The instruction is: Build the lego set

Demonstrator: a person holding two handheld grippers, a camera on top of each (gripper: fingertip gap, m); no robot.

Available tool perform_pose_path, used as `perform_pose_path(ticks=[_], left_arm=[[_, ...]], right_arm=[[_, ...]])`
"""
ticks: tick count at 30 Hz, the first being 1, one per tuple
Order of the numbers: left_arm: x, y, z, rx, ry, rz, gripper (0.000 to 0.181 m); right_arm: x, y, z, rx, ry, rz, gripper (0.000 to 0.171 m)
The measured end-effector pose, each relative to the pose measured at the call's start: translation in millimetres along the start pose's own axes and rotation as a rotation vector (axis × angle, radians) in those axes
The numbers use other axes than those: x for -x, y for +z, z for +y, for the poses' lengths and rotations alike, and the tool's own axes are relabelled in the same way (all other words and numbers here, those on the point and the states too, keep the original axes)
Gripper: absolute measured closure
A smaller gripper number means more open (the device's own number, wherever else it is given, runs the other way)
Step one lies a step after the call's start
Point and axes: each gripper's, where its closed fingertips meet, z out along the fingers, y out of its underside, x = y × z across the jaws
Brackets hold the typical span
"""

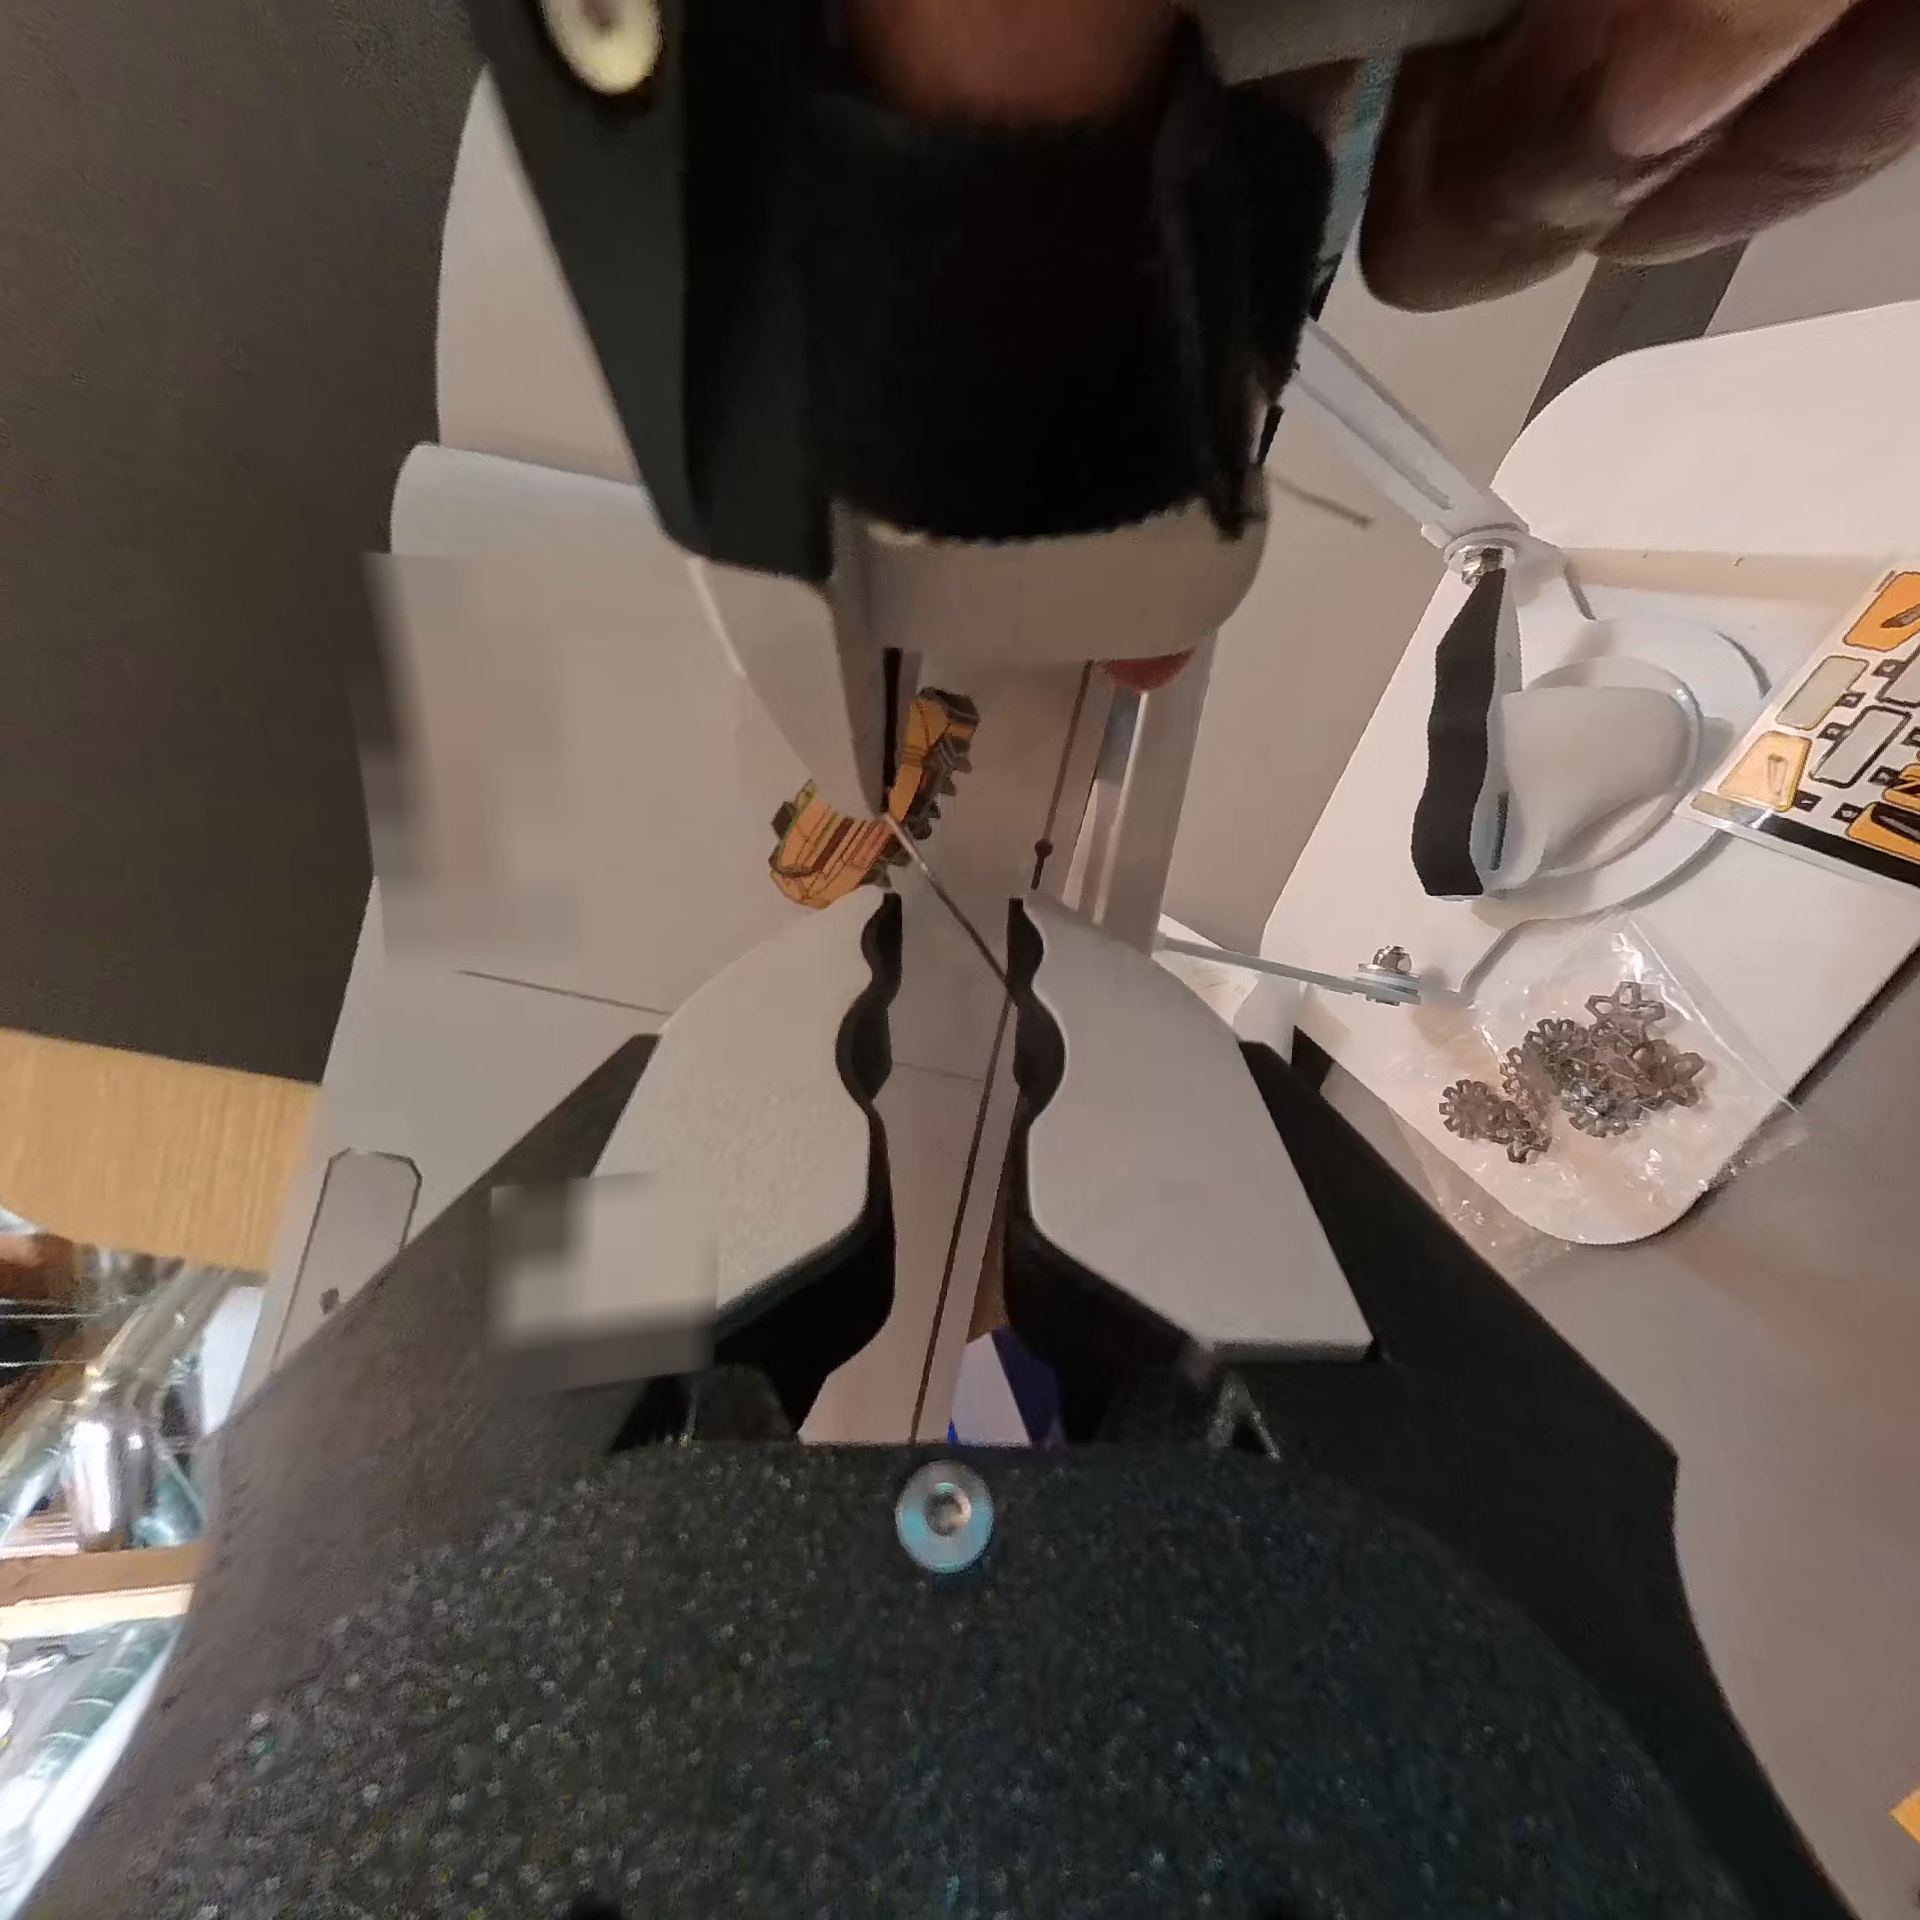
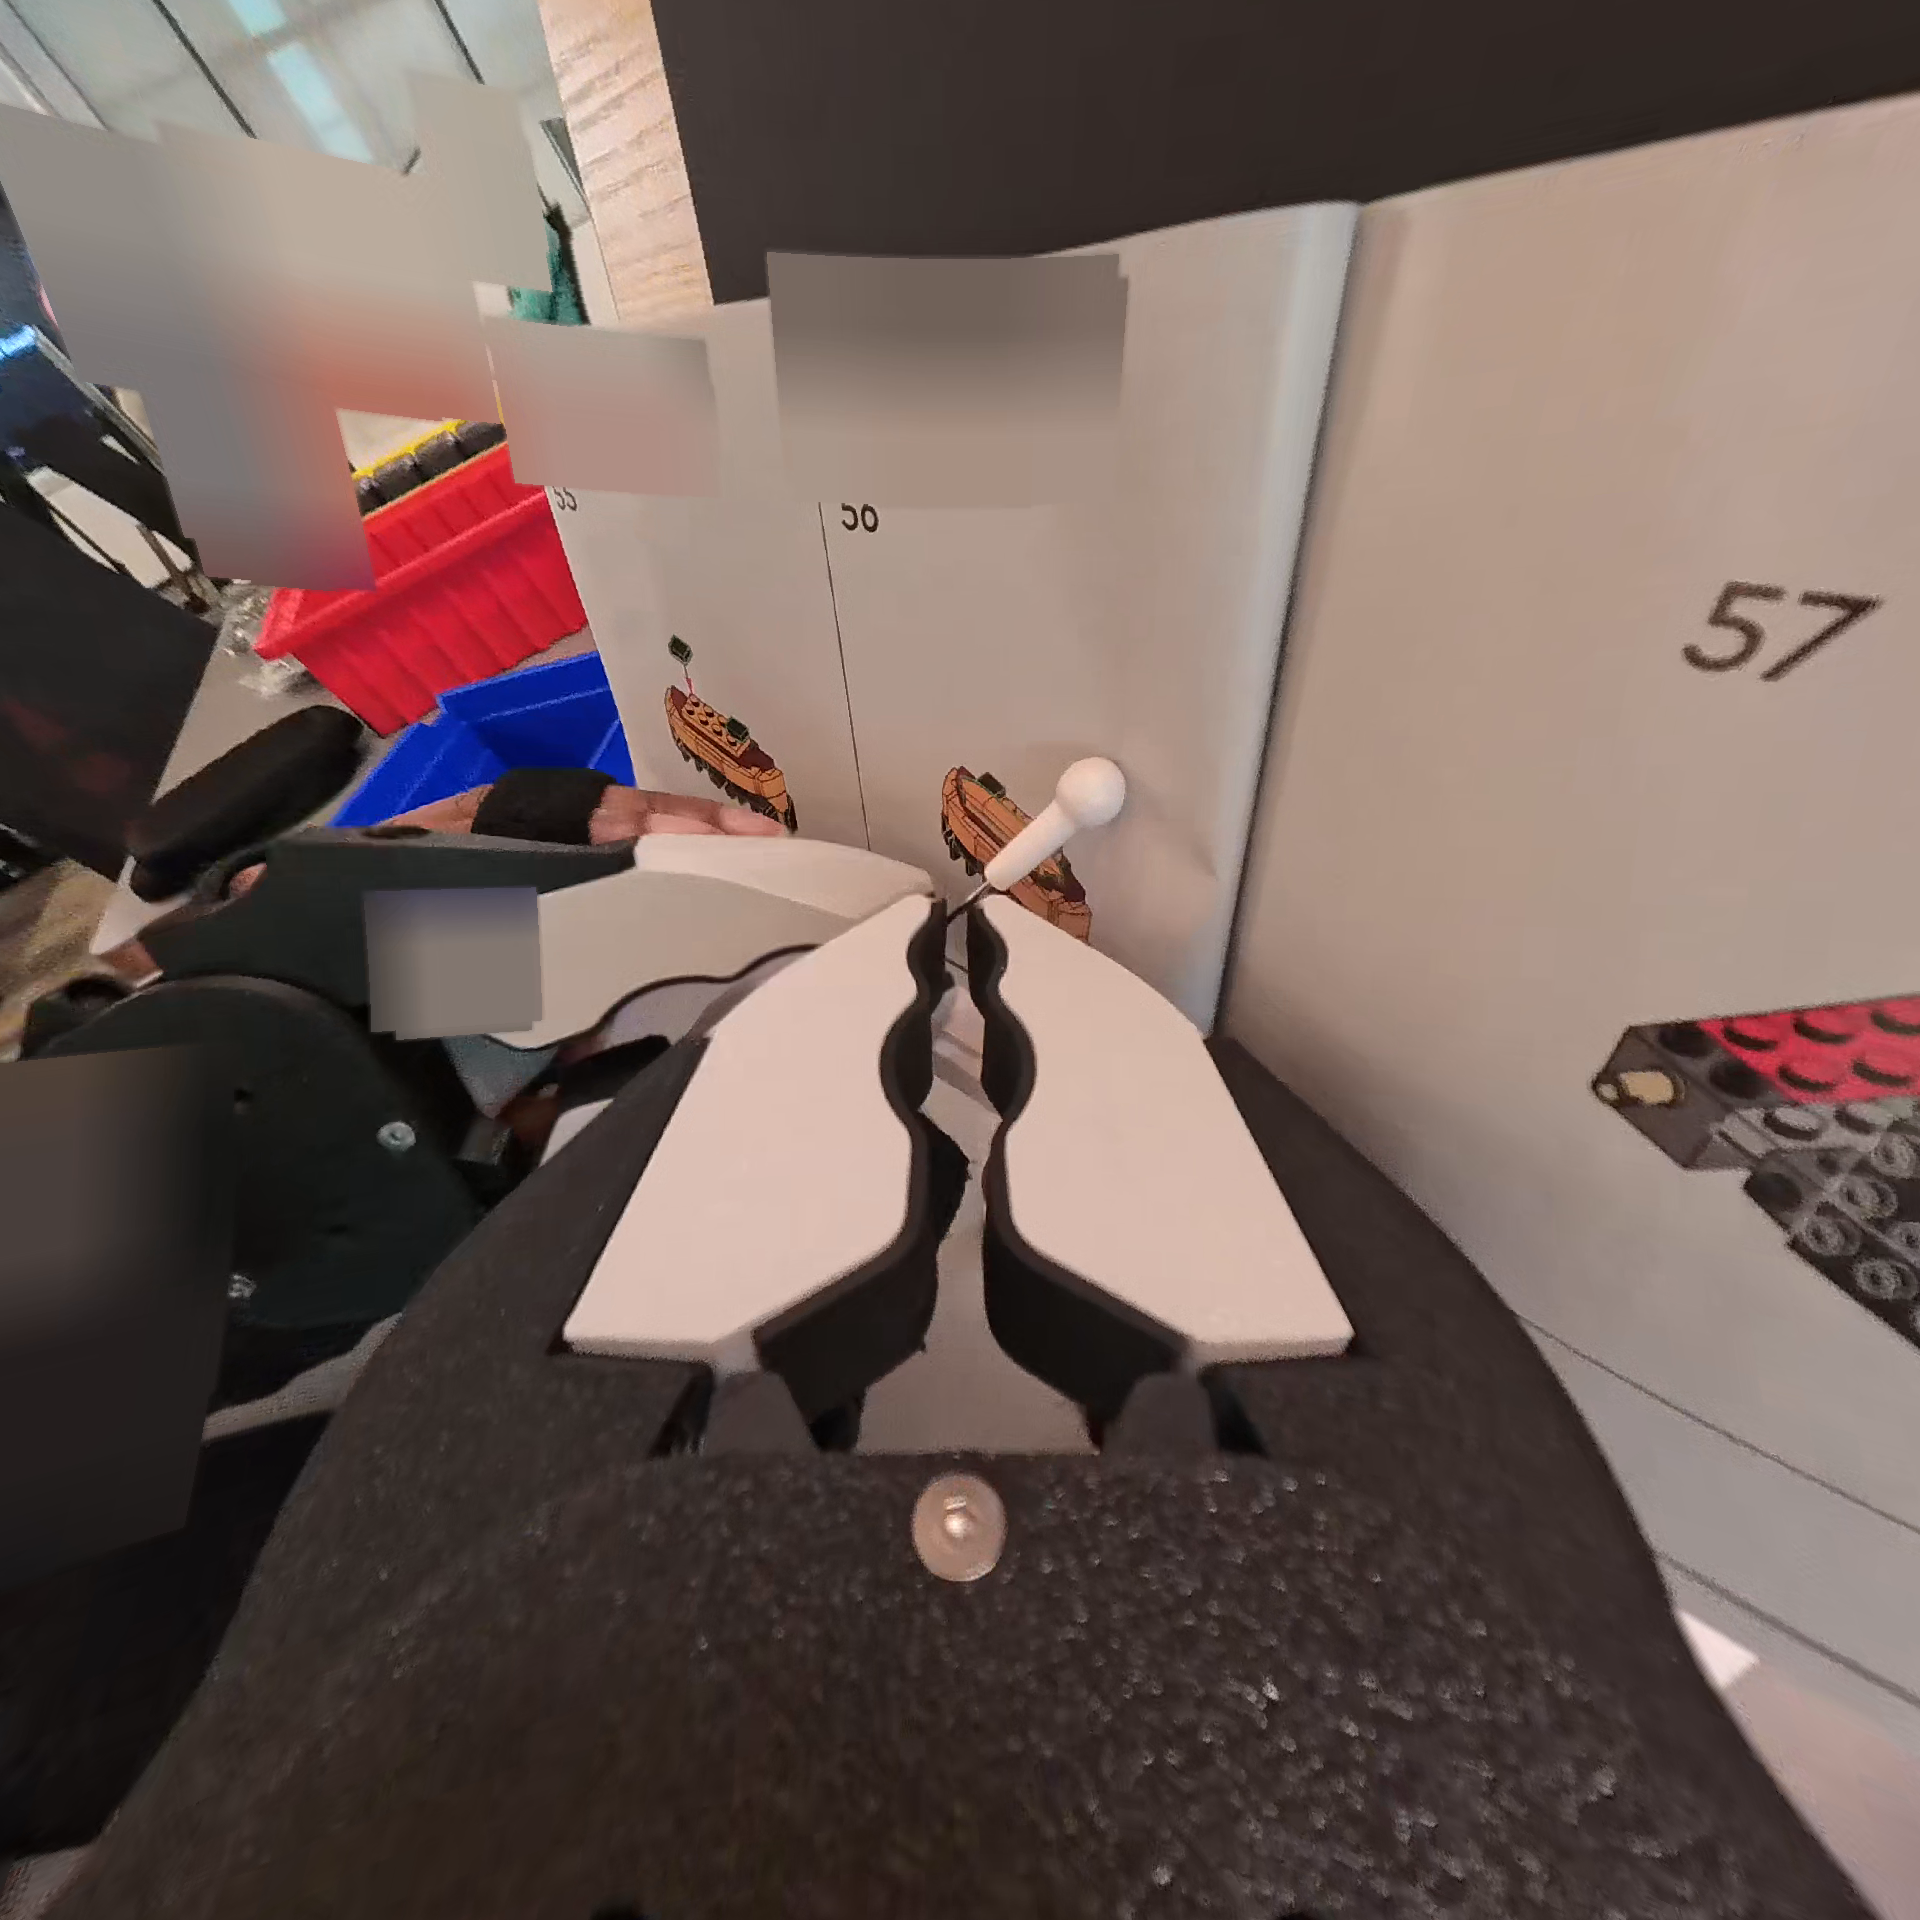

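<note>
An open instruction booklet stands upright right in front of both grippers; it also shows in the left wrist view. My right gripper is shut on the thin metal pin of a white knob-handled tool, which sticks out past its tips against the page. My left gripper has its jaws a narrow gap apart, and a thin dark rod runs through the gap. Its tip meets the right gripper's tip from the left. The right gripper's finger hangs in from above. No real bricks show between the fingers.
A red bin and a blue bin stand behind the booklet at the left. On a white board at the right lie a clear bag of grey gear pieces, a sticker sheet and a white part with a black strap. Less than 4 cm separates the two grippers' tips.
</note>
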Motion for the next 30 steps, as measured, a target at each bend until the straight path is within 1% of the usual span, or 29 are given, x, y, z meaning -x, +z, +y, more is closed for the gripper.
perform_pose_path(ticks=[5,9,15,16,19,22,24,25,26,28,30], left_arm=[[0.4,-9.5,8.5,-0.029,-0.141,0.049,0.155],[-2.5,-12.0,11.7,-0.060,-0.226,0.086,0.156],[-3.2,-15.5,10.9,-0.069,-0.227,0.082,0.156],[-3.3,-17.6,9.2,-0.082,-0.243,0.088,0.156],[-2.7,-20.8,7.6,-0.102,-0.300,0.106,0.157],[-4.8,-18.4,11.3,-0.084,-0.297,0.112,0.156],[-5.5,-19.4,14.6,-0.072,-0.279,0.102,0.156],[-5.0,-21.0,17.7,-0.066,-0.277,0.096,0.156],[-5.0,-22.8,21.7,-0.059,-0.287,0.092,0.156],[-6.8,-24.9,31.1,-0.044,-0.321,0.095,0.156],[-9.2,-22.9,41.3,-0.015,-0.327,0.091,0.156]], right_arm=[[-0.6,-1.8,1.6,-0.026,0.059,-0.019,0.168],[-1.0,-2.3,2.0,-0.050,0.118,-0.038,0.168],[-4.2,-8.0,6.8,-0.077,0.211,-0.064,0.167],[-9.3,-9.9,9.4,-0.077,0.216,-0.036,0.171],[-11.4,-15.3,13.9,-0.089,0.210,-0.042,0.171],[-7.2,-27.7,10.7,-0.119,0.152,-0.032,0.165],[-12.7,-49.1,0.3,-0.181,0.019,0.047,0.162],[-22.5,-63.5,-4.9,-0.211,-0.065,0.124,0.160],[-36.4,-79.3,-9.0,-0.230,-0.149,0.217,0.155],[-72.2,-110.3,-12.1,-0.227,-0.312,0.429,0.138],[-105.6,-130.7,-7.4,-0.184,-0.402,0.556,0.129]])
